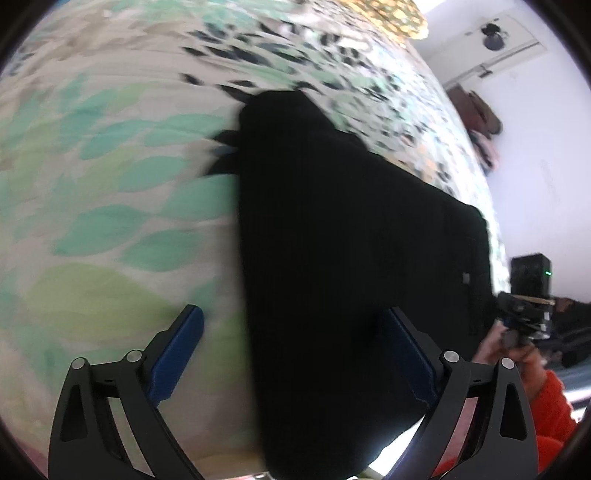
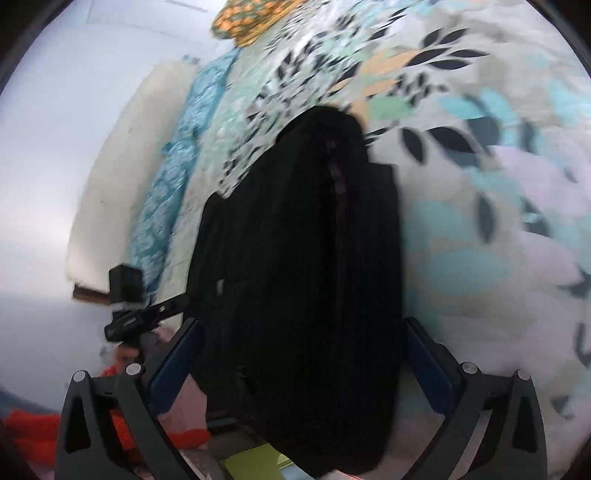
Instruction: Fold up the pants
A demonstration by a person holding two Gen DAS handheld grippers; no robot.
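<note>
Black pants [image 1: 332, 229] lie folded lengthwise on a leaf-patterned bedsheet [image 1: 110, 184]. My left gripper [image 1: 295, 332] is open, its blue-padded fingers [image 1: 177, 350] spread either side of the pants' near end, with cloth between the jaws. In the right wrist view the pants [image 2: 303, 266] run away from me as a long dark bundle. My right gripper [image 2: 303, 347] is open too, straddling the near end, fingers [image 2: 424, 362] apart. The right gripper and hand show at the right edge of the left view [image 1: 524, 317]; the left one shows in the right view [image 2: 136, 314].
A yellow-orange patterned pillow [image 2: 251, 18] lies at the bed's far end. A blue patterned cloth [image 2: 177, 166] runs along the bed's edge by a white wall [image 2: 55, 129]. Brown items [image 1: 480, 114] sit by the wall. My orange sleeve [image 1: 550, 406] is near.
</note>
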